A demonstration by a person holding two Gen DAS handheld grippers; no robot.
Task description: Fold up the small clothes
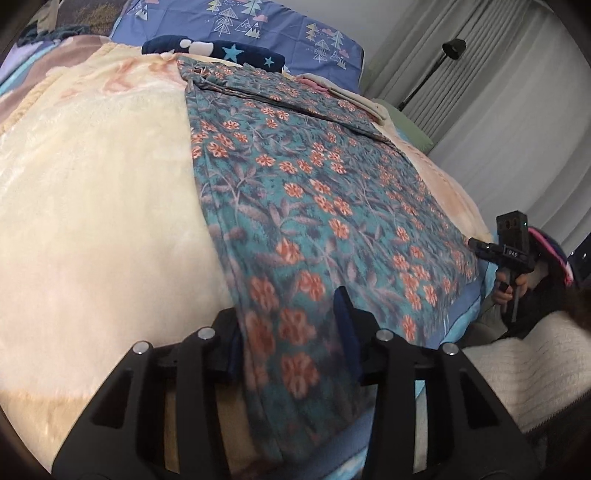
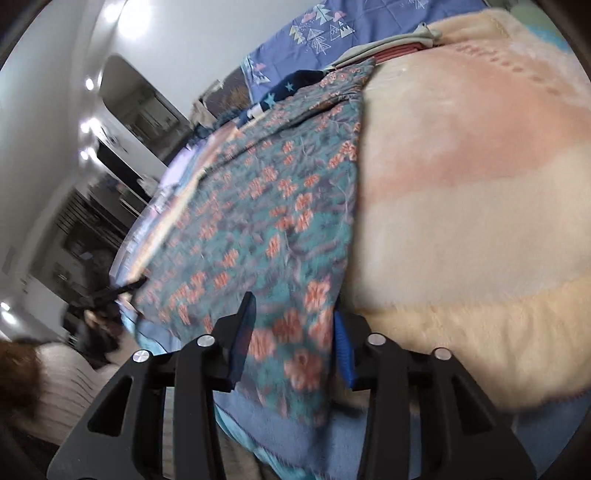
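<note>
A teal garment with orange flowers [image 1: 314,192] lies flat and long on a cream and pink blanket [image 1: 92,192]. My left gripper [image 1: 291,332] is open, its jaws standing either side of the garment's near left corner. My right gripper [image 2: 291,332] is open too, its jaws astride the garment's [image 2: 266,229] near right corner. The right gripper also shows in the left wrist view [image 1: 476,245] at the garment's right edge. The left gripper shows small and blurred in the right wrist view [image 2: 129,286].
A blue pillow with tree prints [image 1: 266,33] and a dark blue star-print item [image 1: 229,51] lie at the bed's head. Folded cloth [image 1: 354,98] sits beside them. A floor lamp [image 1: 439,62] and grey curtains stand to the right. The person's knit sleeve [image 1: 524,369] is close.
</note>
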